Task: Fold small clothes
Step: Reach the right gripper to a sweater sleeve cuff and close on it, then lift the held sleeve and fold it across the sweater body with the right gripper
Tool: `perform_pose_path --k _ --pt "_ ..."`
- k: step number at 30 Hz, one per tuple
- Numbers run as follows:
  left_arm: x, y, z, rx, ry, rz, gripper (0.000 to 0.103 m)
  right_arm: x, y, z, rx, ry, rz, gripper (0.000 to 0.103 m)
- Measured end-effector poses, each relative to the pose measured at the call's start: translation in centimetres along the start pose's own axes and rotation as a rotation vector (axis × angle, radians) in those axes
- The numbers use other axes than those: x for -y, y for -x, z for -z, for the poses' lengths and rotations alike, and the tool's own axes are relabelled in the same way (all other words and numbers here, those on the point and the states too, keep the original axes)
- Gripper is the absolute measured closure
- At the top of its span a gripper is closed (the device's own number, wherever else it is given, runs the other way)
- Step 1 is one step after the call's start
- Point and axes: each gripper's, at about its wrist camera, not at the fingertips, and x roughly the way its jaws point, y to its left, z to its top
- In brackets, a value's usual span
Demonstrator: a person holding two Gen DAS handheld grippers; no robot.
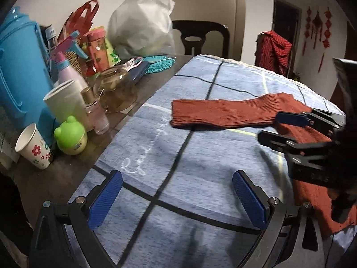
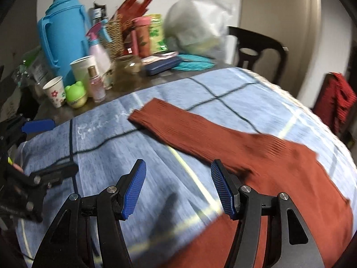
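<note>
At the far left a blue thermos (image 2: 60, 31) stands among crowded items on the dark table (image 1: 67, 169): a flowered paper cup (image 1: 33, 146), a green frog-shaped jar (image 1: 71, 136), a spray bottle (image 2: 98, 47), a woven basket (image 2: 115, 35) and a glass jar (image 1: 116, 91). A white plastic bag (image 1: 140, 22) sits farther back, with a black chair (image 1: 200, 35) behind the table.

A blue checked towel (image 1: 156, 156) covers the near part of the table. The left gripper (image 1: 177, 203) hangs over it with its blue pads spread wide, nothing between them.

On the towel lies a rust-red ribbed sweater (image 2: 279, 167). Its one visible sleeve stretches out flat, long axis running from the body at the near right toward the cuff at the far left, the cuff pointing at the clutter. The body spreads toward the near right edge.

The right gripper (image 2: 178, 187) is released too, jaws apart, hovering just left of the sweater's body; I cannot tell whether its right pad touches the fabric.

At the far right a red cloth (image 1: 274, 49) drapes over a chair, and red ornaments (image 1: 316, 26) hang on the wall.
</note>
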Motion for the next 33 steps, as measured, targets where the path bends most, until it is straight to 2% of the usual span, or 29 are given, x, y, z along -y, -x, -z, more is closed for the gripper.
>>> perform_pose_path --k 3,6,10,13,15,17,21,24,33 --pt "-0.6 -0.4 0.0 -0.006 0.003 -0.017 0.003 -0.4 -2.5 -1.3 -0.018 0.016 -0.029 0.042" --pt "-1.4 -0.9 0.0 -0.02 0.034 0.014 0.003 -1.2 -4.5 -2.4 -0.036 0.042 -0.079 0.042" --pt "-1.9 -1.7 -0.1 -0.032 0.042 0.007 0.003 -2.5 -6.6 -3.4 -0.066 0.111 -0.073 0.046" --pt "-2.4 -2.3 -0.4 -0.049 0.068 0.026 0.003 -3.3 -8.3 -3.9 -0.09 0.169 -0.047 0.053" --pt "-2.6 -2.5 -0.5 -0.048 0.076 0.017 0.003 -3.6 -9.5 -4.3 -0.113 0.186 -0.038 0.066" --pt "-2.6 -2.7 -0.7 -0.045 0.077 0.007 0.003 -3.7 -9.8 -4.6 -0.112 0.184 -0.038 0.068" --pt "-2.9 -3.0 -1.1 -0.052 0.099 0.024 0.003 -3.2 -9.4 -5.1 -0.086 0.151 -0.056 0.088" --pt "-2.5 -3.2 -1.5 -0.043 0.085 0.018 0.003 -2.8 -9.3 -5.2 -0.076 0.127 -0.06 0.096" --pt "-1.0 -3.9 -3.1 -0.036 0.091 0.079 0.003 1.8 -6.4 -5.2 -0.004 -0.09 -0.093 0.098"
